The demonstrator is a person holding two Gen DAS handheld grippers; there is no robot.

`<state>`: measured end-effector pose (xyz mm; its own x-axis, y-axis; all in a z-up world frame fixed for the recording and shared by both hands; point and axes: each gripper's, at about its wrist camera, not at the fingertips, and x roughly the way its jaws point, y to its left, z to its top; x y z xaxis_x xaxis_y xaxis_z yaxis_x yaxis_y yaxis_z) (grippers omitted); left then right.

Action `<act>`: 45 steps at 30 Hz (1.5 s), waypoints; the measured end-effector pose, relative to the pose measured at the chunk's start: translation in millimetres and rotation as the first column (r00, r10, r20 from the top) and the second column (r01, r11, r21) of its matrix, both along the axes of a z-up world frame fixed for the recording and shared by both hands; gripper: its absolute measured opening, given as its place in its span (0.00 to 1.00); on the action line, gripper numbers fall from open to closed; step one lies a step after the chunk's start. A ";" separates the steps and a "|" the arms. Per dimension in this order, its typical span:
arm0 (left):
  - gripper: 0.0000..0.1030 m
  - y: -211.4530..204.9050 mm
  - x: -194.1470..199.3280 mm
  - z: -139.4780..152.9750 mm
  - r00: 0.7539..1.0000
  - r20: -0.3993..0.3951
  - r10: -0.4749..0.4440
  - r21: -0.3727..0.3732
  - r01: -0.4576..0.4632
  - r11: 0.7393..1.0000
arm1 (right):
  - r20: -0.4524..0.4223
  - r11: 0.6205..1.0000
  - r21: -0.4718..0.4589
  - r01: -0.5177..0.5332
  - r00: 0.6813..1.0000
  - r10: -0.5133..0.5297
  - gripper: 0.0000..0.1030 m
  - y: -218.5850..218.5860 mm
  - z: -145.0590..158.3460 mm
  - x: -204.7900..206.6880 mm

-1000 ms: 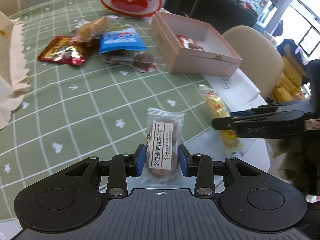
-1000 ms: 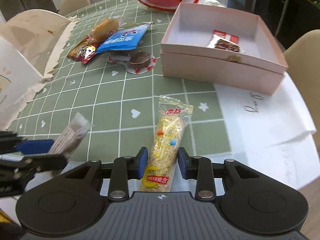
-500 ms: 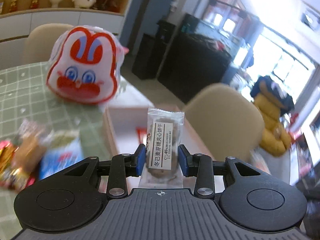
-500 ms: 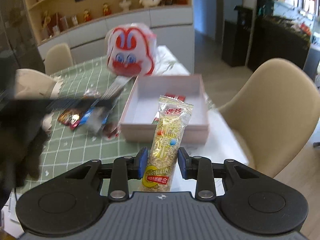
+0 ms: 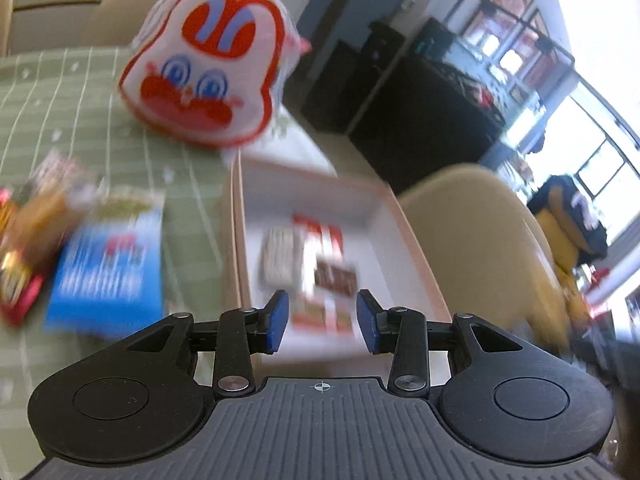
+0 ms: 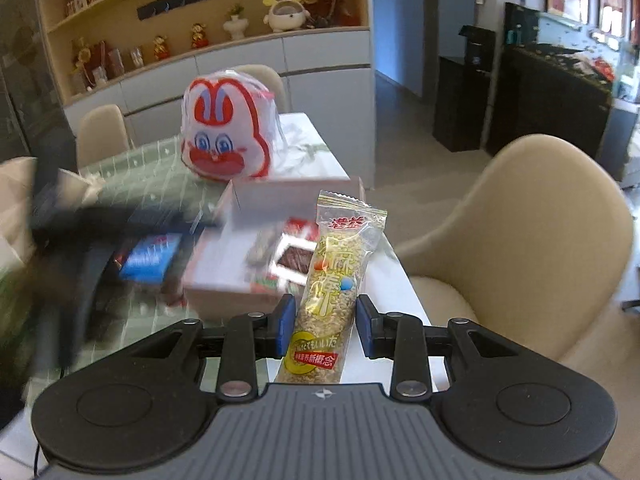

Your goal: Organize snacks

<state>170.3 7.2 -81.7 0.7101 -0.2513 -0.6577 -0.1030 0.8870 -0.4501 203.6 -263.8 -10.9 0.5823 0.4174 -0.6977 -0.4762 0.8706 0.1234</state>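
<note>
My left gripper (image 5: 322, 322) is open and empty, just above the near end of the pink box (image 5: 416, 236). The clear biscuit packet (image 5: 280, 258) lies blurred inside the box beside a red and brown snack (image 5: 334, 276). My right gripper (image 6: 323, 330) is shut on a yellow rice-bar packet (image 6: 332, 292), held upright in the air in front of the pink box (image 6: 224, 288). The left gripper shows as a dark blur in the right wrist view (image 6: 80, 240).
A rabbit-face bag (image 5: 208, 76) stands behind the box on the green checked tablecloth (image 5: 80, 92). A blue packet (image 5: 108, 276) and other snacks (image 5: 24, 240) lie left of the box. A beige chair (image 6: 528, 248) stands at the right.
My left gripper has opened and dropped the biscuit packet into the pink box. Both grippers have risen from the table; the right one still holds the rice bar.
</note>
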 end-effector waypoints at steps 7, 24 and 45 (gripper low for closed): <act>0.40 -11.4 -81.4 -26.0 0.988 -0.150 0.036 -0.048 -0.044 0.998 | -0.104 0.996 -0.044 -0.071 0.992 0.066 0.31 72.4 -39.6 101.4; 0.40 79.3 -171.0 -37.5 0.895 -0.247 0.371 0.064 -0.367 0.928 | 0.018 0.962 -0.129 -0.241 0.969 0.246 0.65 186.2 -63.8 59.2; 0.40 149.0 -238.2 -47.2 0.928 -0.238 0.286 0.002 -0.294 0.956 | -0.383 0.988 -0.103 -0.118 0.921 0.070 0.70 432.5 -144.5 137.5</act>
<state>-67.9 156.1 -128.9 0.5831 -0.0821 -0.8083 -0.4592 0.7874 -0.4112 341.1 168.7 -155.4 0.2284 0.3558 -0.9062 -0.4956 0.8437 0.2063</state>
